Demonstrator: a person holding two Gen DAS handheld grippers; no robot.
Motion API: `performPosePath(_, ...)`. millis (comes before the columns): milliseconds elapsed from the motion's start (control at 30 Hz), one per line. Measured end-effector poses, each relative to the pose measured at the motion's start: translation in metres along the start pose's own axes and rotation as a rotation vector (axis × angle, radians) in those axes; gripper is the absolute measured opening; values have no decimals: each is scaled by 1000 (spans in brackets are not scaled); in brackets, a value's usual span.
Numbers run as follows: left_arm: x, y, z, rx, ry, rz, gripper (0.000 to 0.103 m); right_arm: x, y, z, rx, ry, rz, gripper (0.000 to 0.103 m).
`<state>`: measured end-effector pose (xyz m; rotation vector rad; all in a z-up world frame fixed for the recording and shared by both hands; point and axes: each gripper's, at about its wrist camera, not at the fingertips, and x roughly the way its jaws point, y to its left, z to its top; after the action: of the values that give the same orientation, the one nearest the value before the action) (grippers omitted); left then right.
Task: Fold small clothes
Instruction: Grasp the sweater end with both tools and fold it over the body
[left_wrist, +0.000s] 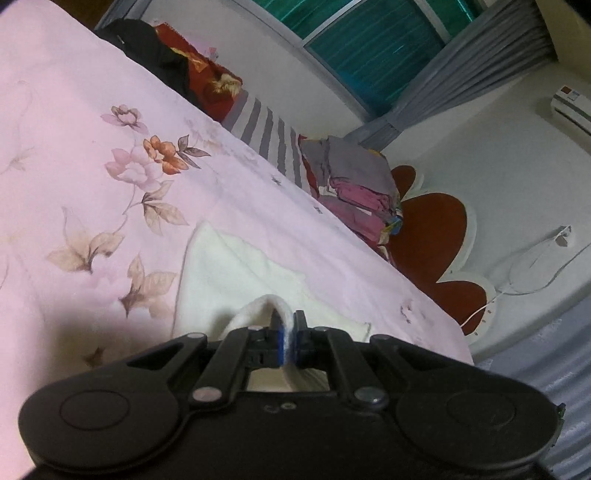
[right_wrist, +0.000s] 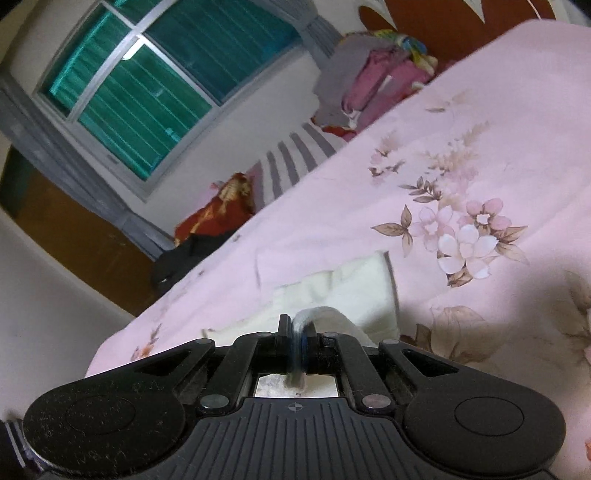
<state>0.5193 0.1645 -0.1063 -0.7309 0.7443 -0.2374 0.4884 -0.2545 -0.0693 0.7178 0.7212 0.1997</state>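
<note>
Cloth: small cream-white fleecy garment (left_wrist: 236, 273) lies on the pink floral bedsheet (left_wrist: 92, 110). Left claw (left_wrist: 287, 334) and right claw (right_wrist: 297, 334) each pinch an edge, probably to carry one fold over evenly.

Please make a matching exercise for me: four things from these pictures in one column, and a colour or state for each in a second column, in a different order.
1. left gripper
2. bedspread
3. window
4. pile of clothes

A. green glass
B. pink with flowers
C. shut on the white garment
D. at the far edge of the bed

Pairs: 1-C, 2-B, 3-A, 4-D
</note>
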Motion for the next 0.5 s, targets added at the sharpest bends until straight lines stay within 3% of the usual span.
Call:
performPosePath(200,30,2,15,14,39,-11,5,27,-8,11,13,37,-20,4)
performPosePath(267,39,3,19,21,47,-20,10,38,-11,15,29,59,-21,4)
performPosePath(333,48,6,23,22,43,-27,36,45,-14,18,40,62,-8,4)
performPosePath(367,50,6,25,25,40,-26,62,49,-15,19,32,63,-6,5)
performPosePath(400,51,5,26,29,25,-16,82,54,-13,20,20,72,-38,13)
performPosePath(433,51,4,28,39,7,-9,86,58,-12,21,1,70,-78,52)
performPosePath(467,52,3,30,49,-2,-10,85,58,-11,21,-14,42,-95,74)
performPosePath(500,52,3,32,53,1,-17,84,55,-11,21,-28,4,-90,84)
